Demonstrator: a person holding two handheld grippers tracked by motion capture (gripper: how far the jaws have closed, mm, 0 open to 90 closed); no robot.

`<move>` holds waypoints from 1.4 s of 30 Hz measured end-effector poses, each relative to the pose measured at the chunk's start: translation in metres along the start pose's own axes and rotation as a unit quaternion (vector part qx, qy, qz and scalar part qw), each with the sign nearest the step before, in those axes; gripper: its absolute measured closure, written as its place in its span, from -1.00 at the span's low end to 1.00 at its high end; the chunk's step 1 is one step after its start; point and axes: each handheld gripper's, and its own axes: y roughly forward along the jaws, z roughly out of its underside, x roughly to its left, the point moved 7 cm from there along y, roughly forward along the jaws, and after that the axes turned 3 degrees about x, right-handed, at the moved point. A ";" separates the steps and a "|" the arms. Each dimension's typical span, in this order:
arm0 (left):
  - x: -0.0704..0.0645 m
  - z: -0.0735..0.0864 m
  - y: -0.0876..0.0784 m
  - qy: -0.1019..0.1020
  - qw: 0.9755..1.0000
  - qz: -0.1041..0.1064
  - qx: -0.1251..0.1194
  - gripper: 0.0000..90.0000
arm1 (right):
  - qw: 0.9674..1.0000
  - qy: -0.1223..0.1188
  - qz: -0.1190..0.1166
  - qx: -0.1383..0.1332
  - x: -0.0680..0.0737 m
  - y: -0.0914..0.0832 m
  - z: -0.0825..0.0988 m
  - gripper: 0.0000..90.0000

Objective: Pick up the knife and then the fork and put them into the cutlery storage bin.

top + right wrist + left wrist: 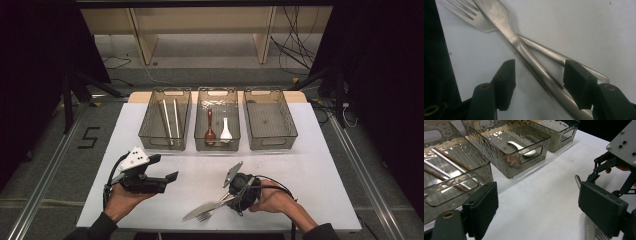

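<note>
A lab recording bay: black curtains (35, 60), floor rails (45, 170), loose cables (295, 45) and a taped number (89, 137) surround the white worktop (320, 165).

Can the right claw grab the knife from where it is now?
Probably yes. The right claw is open, with the knife handle lying between its jaws on the table. But the fork crosses under the knife there, with its handle by one jaw, so it might get pinched too.
</note>
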 end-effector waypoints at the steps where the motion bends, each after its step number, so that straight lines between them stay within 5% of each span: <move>1: 0.000 0.000 0.000 0.000 1.000 0.000 0.000 -0.65 | 1.000 -0.001 -0.001 0.004 0.001 0.000 0.000 0.05; 16: -0.001 0.001 0.001 0.002 1.000 0.002 0.004 -0.65 | 0.999 -0.030 -0.002 0.024 0.007 0.002 0.001 0.48; 42: -0.001 0.002 0.002 0.004 1.000 0.001 0.008 -0.65 | 0.994 -0.089 -0.031 0.057 0.024 -0.001 0.003 0.79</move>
